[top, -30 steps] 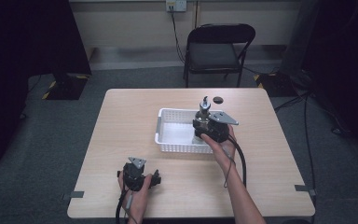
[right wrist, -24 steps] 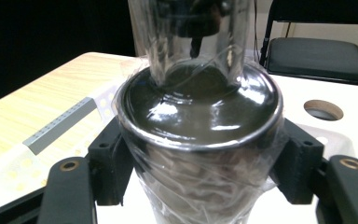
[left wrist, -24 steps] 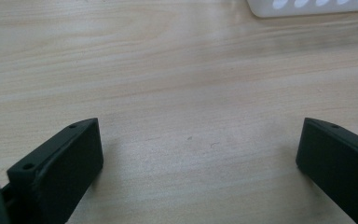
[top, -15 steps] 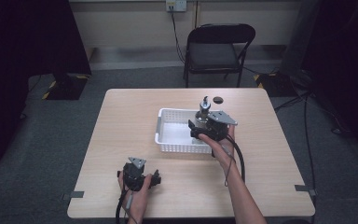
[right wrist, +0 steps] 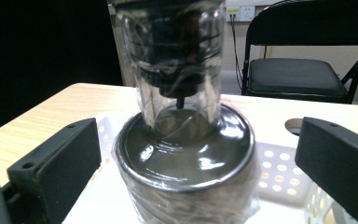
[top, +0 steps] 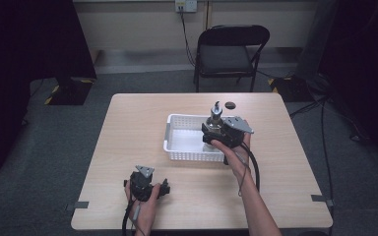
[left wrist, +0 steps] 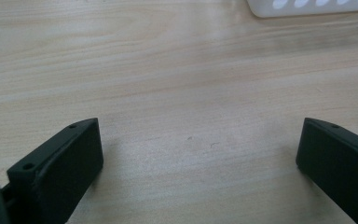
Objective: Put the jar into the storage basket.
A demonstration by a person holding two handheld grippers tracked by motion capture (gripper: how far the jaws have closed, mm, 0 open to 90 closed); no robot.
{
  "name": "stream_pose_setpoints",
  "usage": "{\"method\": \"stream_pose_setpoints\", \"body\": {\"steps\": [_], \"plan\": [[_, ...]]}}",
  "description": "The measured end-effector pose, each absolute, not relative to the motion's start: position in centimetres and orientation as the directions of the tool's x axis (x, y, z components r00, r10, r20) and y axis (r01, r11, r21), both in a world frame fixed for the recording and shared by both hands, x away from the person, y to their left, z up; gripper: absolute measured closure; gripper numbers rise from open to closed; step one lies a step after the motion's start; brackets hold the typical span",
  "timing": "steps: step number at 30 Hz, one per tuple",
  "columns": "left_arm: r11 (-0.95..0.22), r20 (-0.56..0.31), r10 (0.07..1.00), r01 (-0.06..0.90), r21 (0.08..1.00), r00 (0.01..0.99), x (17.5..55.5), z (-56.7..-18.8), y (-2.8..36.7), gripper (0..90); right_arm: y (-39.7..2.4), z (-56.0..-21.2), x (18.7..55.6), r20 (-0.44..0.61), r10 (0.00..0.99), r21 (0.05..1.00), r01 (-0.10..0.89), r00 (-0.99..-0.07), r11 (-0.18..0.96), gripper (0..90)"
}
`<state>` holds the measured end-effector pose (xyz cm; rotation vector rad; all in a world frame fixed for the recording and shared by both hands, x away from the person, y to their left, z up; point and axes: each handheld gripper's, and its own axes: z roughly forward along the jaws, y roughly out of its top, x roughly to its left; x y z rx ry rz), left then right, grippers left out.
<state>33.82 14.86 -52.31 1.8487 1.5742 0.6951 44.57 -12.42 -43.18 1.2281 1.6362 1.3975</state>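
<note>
A pale wooden table [top: 128, 147] stood on grey carpet in a dim room. At its near edge the left gripper [left wrist: 198, 163] rested idle, jaws spread over bare wood with nothing between them, apparently parked while the other hand worked. Farther in, at the right end of the white perforated basket [top: 177, 147], the right gripper [right wrist: 198, 163] stood with jaws wide on either side of a film-wrapped metal-and-glass canister [right wrist: 186, 154], which stood upright in the basket, not visibly clamped; this probably marked a placement. Beyond lay a small dark disc [top: 231, 104] and a black folding chair [top: 231, 54].
</note>
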Motion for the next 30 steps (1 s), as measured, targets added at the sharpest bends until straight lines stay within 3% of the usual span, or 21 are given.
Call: {"method": "stream_pose_setpoints", "body": {"steps": [13, 30], "plan": [[-0.112, 0.006, 0.987, 0.67, 0.734, 0.158, 33.8, -52.3, 14.9, 0.0, -13.5, -42.7, 43.2, 0.096, 0.94, 0.977, 0.21, -0.327, -0.027, 0.0], [-0.112, 0.006, 0.987, 0.67, 0.734, 0.158, 33.8, -52.3, 14.9, 0.0, -15.7, -43.9, 40.4, 0.103, 0.948, 0.969, 0.245, -0.301, -0.028, 0.6]]}}
